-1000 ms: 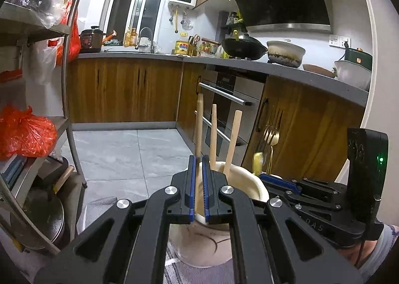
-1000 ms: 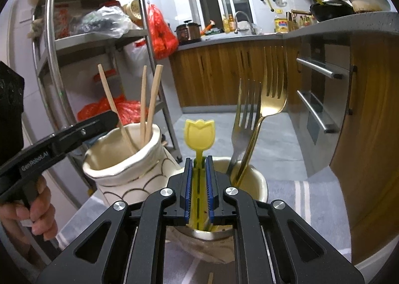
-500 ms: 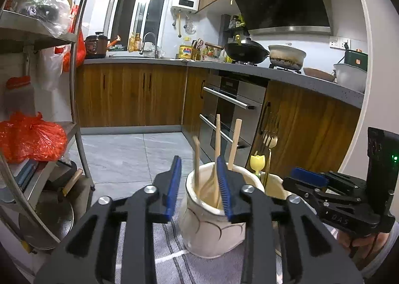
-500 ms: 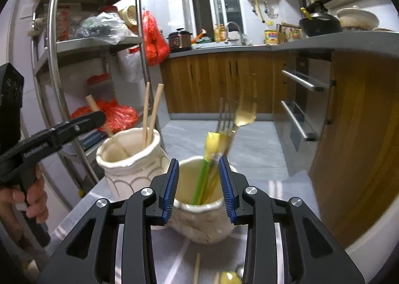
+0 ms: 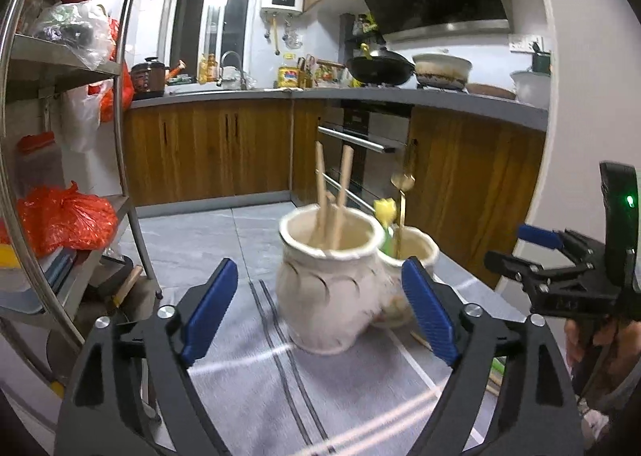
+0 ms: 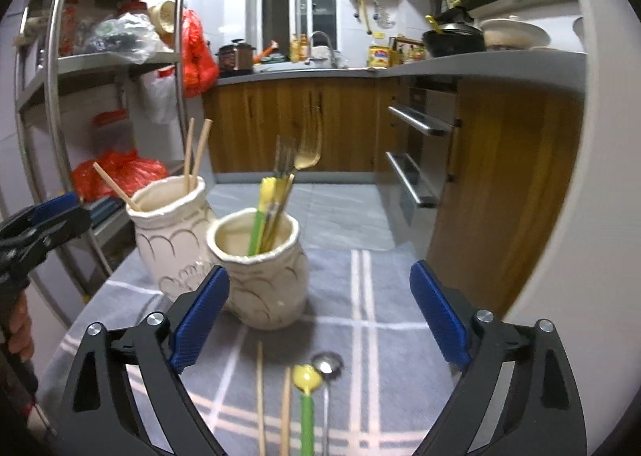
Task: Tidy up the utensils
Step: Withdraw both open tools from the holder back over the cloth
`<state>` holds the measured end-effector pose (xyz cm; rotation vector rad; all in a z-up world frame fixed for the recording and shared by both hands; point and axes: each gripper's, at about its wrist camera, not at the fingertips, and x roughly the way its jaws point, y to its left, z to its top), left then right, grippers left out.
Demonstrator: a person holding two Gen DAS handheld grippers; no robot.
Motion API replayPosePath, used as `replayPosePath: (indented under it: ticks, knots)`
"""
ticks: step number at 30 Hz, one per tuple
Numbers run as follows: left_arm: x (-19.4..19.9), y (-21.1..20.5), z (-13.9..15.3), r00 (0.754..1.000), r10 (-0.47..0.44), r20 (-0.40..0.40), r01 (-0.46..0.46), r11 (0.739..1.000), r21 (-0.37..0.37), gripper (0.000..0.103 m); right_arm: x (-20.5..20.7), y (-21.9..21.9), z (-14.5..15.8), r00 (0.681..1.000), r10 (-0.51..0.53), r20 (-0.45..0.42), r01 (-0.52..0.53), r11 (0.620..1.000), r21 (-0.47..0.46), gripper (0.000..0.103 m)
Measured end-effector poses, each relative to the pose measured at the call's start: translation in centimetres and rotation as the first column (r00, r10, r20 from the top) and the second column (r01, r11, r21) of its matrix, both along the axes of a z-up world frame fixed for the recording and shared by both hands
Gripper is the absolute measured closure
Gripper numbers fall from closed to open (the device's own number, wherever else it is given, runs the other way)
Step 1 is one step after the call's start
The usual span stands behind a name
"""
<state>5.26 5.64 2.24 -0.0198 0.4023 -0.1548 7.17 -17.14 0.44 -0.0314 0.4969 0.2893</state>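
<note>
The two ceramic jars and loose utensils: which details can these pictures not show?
- Left wrist view: the chopstick jar hides most of the fork jar; motion blur.
- Right wrist view: the bottom edge cuts off the loose chopsticks and yellow-green spoon.
- Both views: jar walls hide utensil lower ends.

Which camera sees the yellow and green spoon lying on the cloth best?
The right wrist view: the yellow and green spoon lies in plain sight on the cloth, beside a silver spoon. The left wrist view shows at most a green sliver at its right edge.

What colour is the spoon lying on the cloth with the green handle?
Yellow bowl, green handle: the spoon, clearest in the right wrist view.
</note>
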Motion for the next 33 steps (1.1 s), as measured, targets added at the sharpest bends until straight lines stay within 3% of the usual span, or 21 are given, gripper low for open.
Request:
replayPosePath:
  ticks: [15, 33]
  knots:
    - [-0.9, -3.1, -3.1, 0.994, -0.049, -0.102, 0.049, 0.999, 0.003, 0.011, -0.9, -2.1, -1.8, 0.996, -0.025, -0.083, 0.025, 1.000, 0.005, 0.006]
    - [-0.9, -4.6, -5.4, 0.983, -0.086, -0.160, 0.094, 0.995, 0.043, 0.010, -1.3, -2.5, -5.5, 0.986, -0.048, -0.158, 0.020, 0.984, -0.175, 0.005]
